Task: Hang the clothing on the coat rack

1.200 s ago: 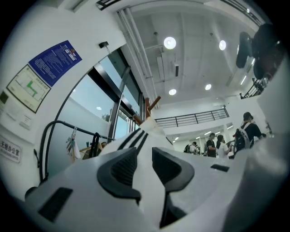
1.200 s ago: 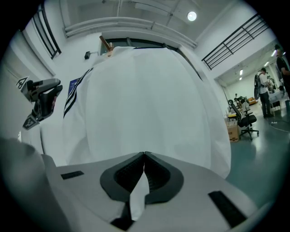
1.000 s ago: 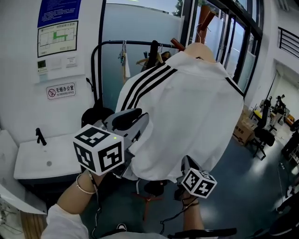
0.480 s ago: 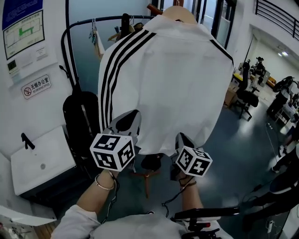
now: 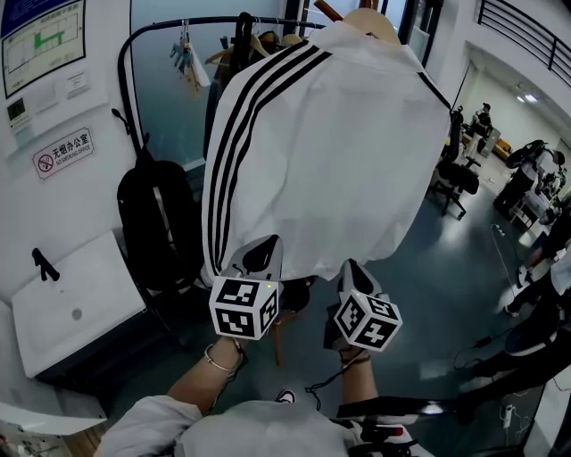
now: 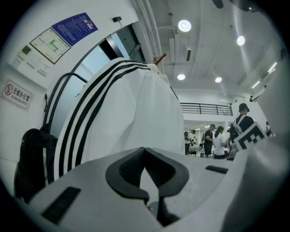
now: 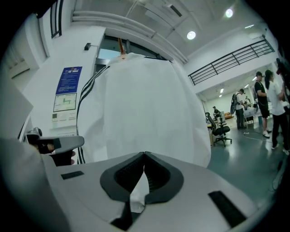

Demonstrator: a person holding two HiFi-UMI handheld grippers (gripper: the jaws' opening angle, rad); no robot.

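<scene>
Black coat rack (image 5: 134,54) at rear; white striped shirt (image 5: 339,152) in front of it on a wooden hanger (image 5: 379,20), hem lowest; left gripper (image 5: 263,254), jaws just closed, pinches the hem's striped corner; right gripper (image 5: 352,272) clamps the hem alongside.

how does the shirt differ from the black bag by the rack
The shirt is white with black stripes; the bag is plain black. The shirt is wider and rides high on a wooden hanger; the bag sits lower, beside the rack's left post. Both are soft things at the rack.
</scene>
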